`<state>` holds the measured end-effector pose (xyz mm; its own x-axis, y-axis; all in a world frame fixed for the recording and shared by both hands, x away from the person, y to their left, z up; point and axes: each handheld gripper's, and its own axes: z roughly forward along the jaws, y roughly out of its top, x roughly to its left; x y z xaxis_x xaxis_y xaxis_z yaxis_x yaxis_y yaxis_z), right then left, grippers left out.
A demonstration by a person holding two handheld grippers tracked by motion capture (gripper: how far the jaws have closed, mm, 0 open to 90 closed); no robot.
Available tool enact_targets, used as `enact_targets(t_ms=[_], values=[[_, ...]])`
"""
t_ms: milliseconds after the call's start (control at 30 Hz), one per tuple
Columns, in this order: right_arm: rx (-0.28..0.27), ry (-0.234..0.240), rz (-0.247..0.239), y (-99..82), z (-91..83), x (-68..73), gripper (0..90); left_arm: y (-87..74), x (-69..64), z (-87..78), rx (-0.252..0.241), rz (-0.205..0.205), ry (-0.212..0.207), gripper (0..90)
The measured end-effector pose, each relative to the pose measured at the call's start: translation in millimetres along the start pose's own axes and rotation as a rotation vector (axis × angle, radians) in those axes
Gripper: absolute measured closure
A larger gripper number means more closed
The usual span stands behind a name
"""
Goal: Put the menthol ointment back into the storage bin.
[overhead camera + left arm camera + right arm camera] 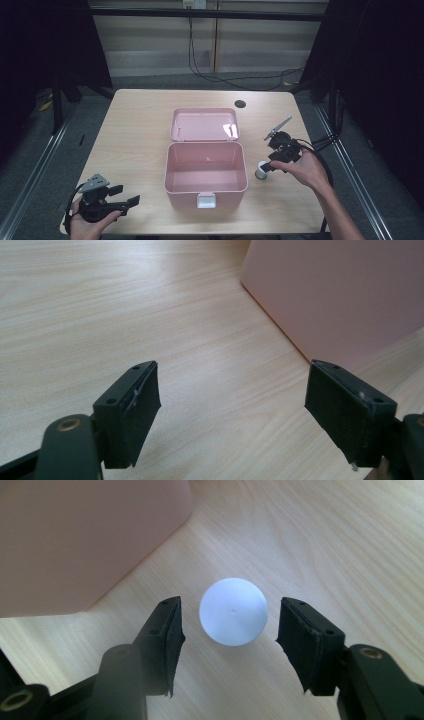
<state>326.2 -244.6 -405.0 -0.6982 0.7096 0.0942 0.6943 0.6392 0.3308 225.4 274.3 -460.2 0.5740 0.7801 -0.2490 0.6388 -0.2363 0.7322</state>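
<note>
The cap (233, 611) is round, white and matte, a smooth disc with a tiny dimple at its centre, topping a small grey-sided jar (261, 171) that stands on the pale wood-grain table (135, 130) just right of the box (206, 172). The jar sits between your right gripper's (229, 637) black jaws, a sliver of table showing on each side, so the padded faces aren't pressing yet; nothing pinched. Your right hand (305, 170) is angled in from the right, with the gripper tipped down over the jar. The box is glossy pink plastic with rounded corners, lid (205, 124) thrown back flat, a white latch (206, 200) at its front. Your left gripper (232, 400) rests low at the near left corner of the table, jaws spread wide, only bare wood between them and the box's pink wall ahead.
</note>
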Motion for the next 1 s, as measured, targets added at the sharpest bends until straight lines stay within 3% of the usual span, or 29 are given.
enact_targets(t_ms=[33,200,233,333,633,1000], values=[[0.018,0.018,0.006,1.2,3.2,-2.5,44.6,-0.1,0.0,0.0,0.0,0.001,-0.001,21.8],[0.075,0.014,-0.009,4.4,12.3,-4.4,45.9,0.0,0.3,0.1,0.002,0.0,0.002,21.8],[0.106,-0.016,-0.022,7.6,15.1,-3.0,46.0,0.1,0.0,-0.4,-0.002,-0.002,0.001,21.8],[0.106,-0.005,-0.025,9.8,15.5,-2.7,46.2,0.1,0.4,-1.1,-0.002,0.001,0.001,21.8],[0.187,-0.01,-0.051,18.6,30.3,-0.9,48.8,-0.1,0.6,-1.0,-0.003,-0.003,0.002,21.8],[0.228,-0.007,-0.073,20.4,39.7,-1.2,48.5,0.0,0.7,-1.4,-0.003,-0.003,-0.002,21.9]])
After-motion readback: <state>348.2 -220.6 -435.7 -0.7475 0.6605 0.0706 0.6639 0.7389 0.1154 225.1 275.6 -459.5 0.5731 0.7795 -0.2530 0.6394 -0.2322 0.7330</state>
